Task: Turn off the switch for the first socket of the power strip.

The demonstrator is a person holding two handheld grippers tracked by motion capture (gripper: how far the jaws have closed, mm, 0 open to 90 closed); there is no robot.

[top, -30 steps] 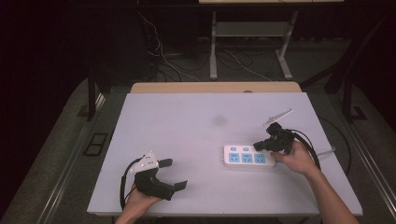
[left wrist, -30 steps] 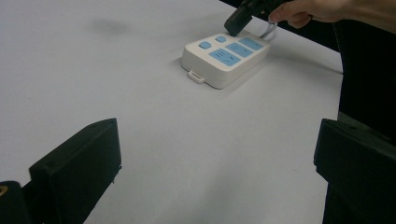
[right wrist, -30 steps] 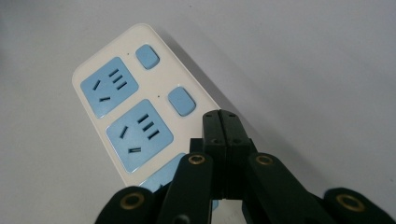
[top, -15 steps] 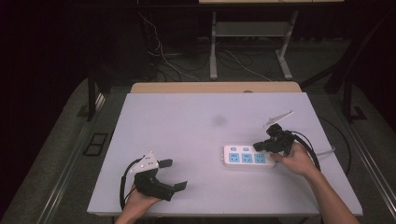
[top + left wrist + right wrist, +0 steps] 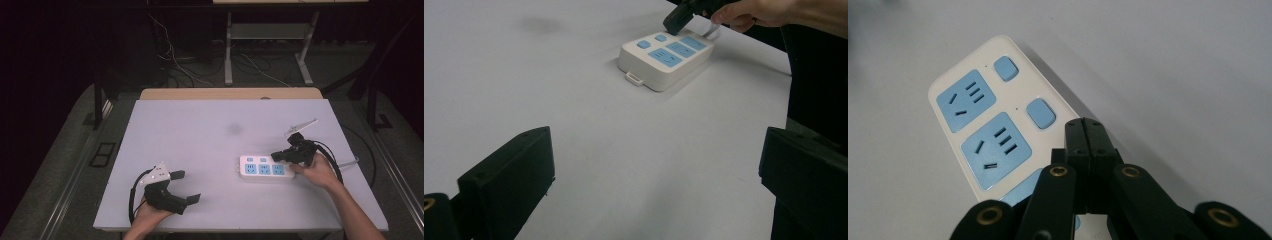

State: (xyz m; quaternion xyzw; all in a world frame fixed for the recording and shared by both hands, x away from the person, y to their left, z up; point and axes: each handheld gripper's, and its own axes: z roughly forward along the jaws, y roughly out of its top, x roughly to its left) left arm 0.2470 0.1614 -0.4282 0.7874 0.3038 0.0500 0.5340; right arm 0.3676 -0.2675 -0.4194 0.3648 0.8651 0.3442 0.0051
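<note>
Nothing has moved — right gripper, jaws pressed together, stays over the strip; left gripper stays spread.

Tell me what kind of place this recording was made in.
Probably a lab or recording studio: a bare white table against dark surroundings, loose cables on the floor behind it, and a lone power strip set out as a test object.

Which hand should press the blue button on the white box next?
The right. Its shut tongs hang just above the power strip, beside a button. The left tongs rest open near the table's front edge, well away.
</note>
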